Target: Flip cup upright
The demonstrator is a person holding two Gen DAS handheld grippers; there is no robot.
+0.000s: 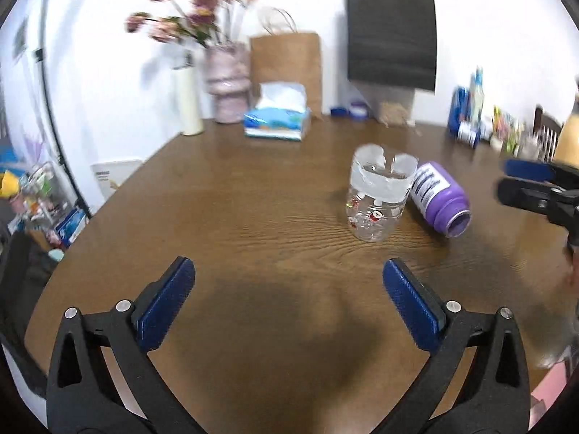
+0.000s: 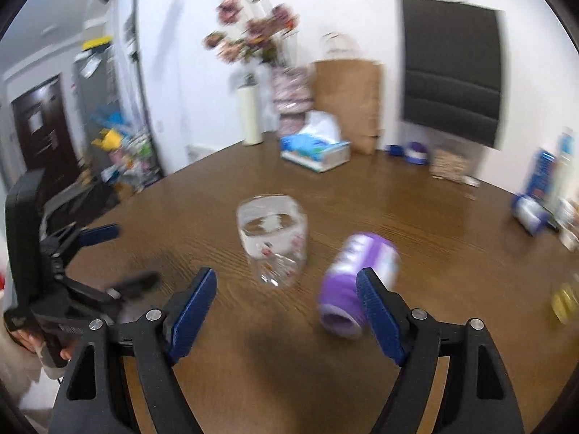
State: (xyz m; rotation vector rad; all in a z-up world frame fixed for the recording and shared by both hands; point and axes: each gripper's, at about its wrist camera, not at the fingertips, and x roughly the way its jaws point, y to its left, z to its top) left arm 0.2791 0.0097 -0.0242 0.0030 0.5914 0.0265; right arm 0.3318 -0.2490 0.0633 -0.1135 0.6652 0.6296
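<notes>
Cup stands upright ahead of open left gripper.

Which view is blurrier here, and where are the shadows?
Right wrist view: heavy motion blur smears the purple bottle and clear cup. Left wrist view: sharper, blurred mainly at the edges; a dark shadow lies on the table between the left gripper's fingers.

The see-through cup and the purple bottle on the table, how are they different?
The clear cup stands upright with its open mouth up; the purple bottle lies on its side with its open mouth facing sideways. You can see through the cup, but not through the bottle. The cup has small red pictures low on its wall; the bottle has a white label with print. Both have no lid, rest on the wooden table close together, and neither gripper holds them.
</notes>
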